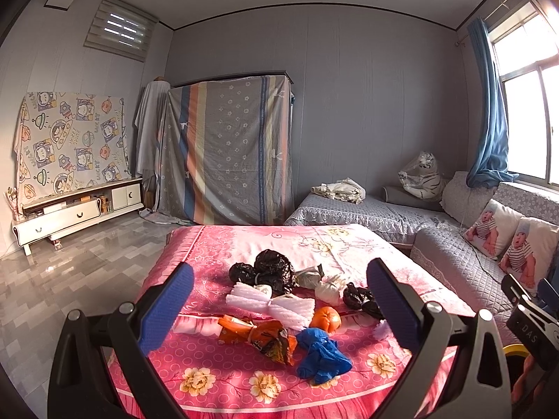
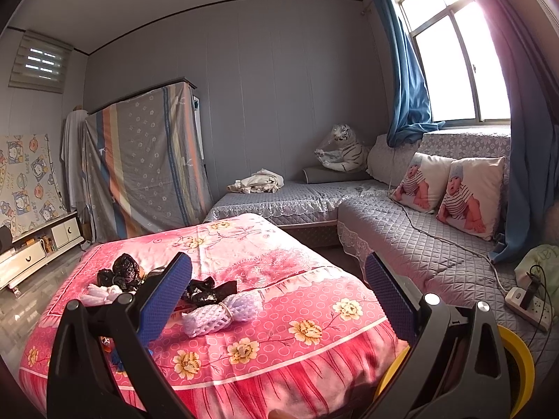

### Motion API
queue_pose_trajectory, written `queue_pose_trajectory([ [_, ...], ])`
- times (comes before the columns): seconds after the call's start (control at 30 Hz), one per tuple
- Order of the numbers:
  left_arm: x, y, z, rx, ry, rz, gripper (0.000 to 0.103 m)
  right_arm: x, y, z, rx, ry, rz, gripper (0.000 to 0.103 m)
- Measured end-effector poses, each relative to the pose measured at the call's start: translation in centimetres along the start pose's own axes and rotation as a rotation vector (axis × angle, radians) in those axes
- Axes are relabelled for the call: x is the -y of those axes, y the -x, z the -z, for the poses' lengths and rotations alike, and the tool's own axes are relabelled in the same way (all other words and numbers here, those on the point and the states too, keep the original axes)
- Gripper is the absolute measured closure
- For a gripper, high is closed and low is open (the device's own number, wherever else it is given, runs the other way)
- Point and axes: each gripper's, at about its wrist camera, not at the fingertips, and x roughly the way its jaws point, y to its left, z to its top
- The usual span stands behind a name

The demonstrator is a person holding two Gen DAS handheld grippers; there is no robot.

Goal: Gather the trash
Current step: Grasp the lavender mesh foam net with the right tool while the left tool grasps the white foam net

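Several pieces of trash lie on a table under a pink floral cloth (image 1: 244,241): black bags (image 1: 274,269), a white foam net (image 1: 276,303), an orange (image 1: 325,318), an orange wrapper (image 1: 265,337), a crumpled blue bag (image 1: 321,356), a white bundle (image 1: 328,291). My left gripper (image 1: 279,307) is open and empty, above and short of the pile. My right gripper (image 2: 277,293) is open and empty above the table's right part, near a lilac foam net (image 2: 222,312) and a black bag (image 2: 206,291). A yellow bin rim (image 2: 517,359) shows at lower right.
A grey quilted corner sofa (image 2: 401,230) with two baby-print cushions (image 2: 450,188) stands right of the table. A power strip (image 2: 527,302) and cable lie on it. A draped wardrobe (image 1: 227,150) and a white TV cabinet (image 1: 77,213) stand at the far left. Tiled floor (image 1: 70,279) lies left.
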Motion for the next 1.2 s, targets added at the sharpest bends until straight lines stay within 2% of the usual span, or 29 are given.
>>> queue_pose_trajectory([
  [0.13,-1.3,-2.0,0.2,-0.058,-0.047,0.029,0.007,-0.3,-1.0,-0.3,0.009,0.009,-0.051,0.008],
  [0.2,-1.7,-3.1,0.6,-0.095,-0.085,0.03,0.007,-0.6,-1.6,-0.6,-0.005,0.01,-0.111,0.008],
  [0.37,-3.2,-5.2,2.1,-0.129,-0.11,0.086,0.007,-1.2,-4.4,-1.0,-0.096,-0.017,-0.206,0.008],
  [0.53,-5.1,-8.2,3.8,-0.213,-0.094,0.084,0.007,-1.5,-7.9,-0.2,-0.212,-0.064,-0.276,0.008],
  [0.67,-6.4,-10.9,5.4,-0.285,-0.078,0.06,0.008,-2.2,-10.5,1.1,-0.296,-0.051,-0.277,0.008],
  [0.77,-7.0,-12.7,6.4,-0.328,-0.074,0.076,0.007,-2.6,-12.8,2.2,-0.381,-0.064,-0.298,0.008],
  [0.9,-7.6,-14.8,6.8,-0.389,-0.04,0.107,0.008,-2.9,-14.7,3.2,-0.427,-0.037,-0.277,0.008],
  [0.97,-7.7,-15.9,6.5,-0.402,-0.024,0.137,0.007,-3.1,-15.2,3.3,-0.436,-0.015,-0.266,0.008],
  [1.2,-8.2,-19.5,3.4,-0.381,-0.008,0.12,0.008,-3.3,-17.6,4.0,-0.474,0.033,-0.23,0.008],
])
